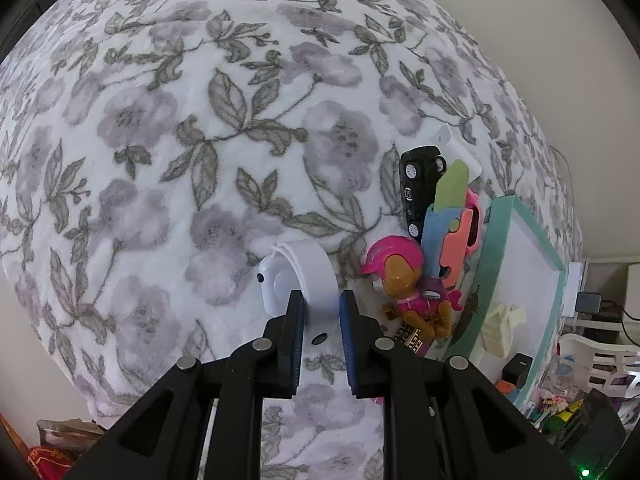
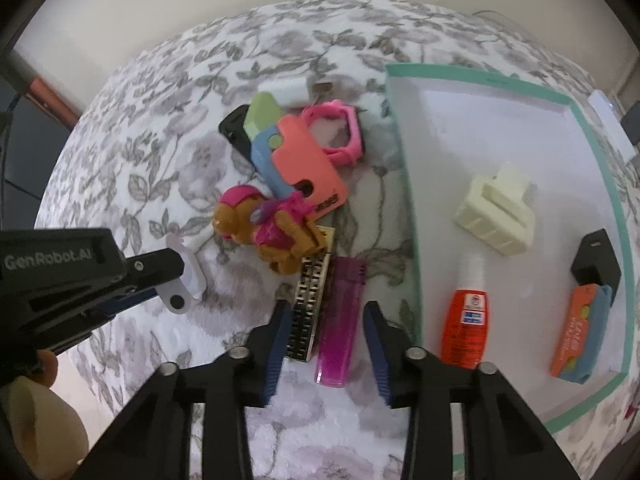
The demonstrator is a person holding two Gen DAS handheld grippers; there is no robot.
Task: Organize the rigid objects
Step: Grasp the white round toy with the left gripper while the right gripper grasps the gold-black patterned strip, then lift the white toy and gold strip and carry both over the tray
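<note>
Purple lighter [image 2: 339,320] lies between the right tongs [image 2: 326,344], unpinched.

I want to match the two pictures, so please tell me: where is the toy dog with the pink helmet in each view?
Left wrist view: the toy dog lies right of centre, just right of the left gripper and left of the teal-rimmed tray.
Right wrist view: the toy dog lies left of centre, above the right gripper.
Shared landmark: the coral and blue case beside the dog.
</note>
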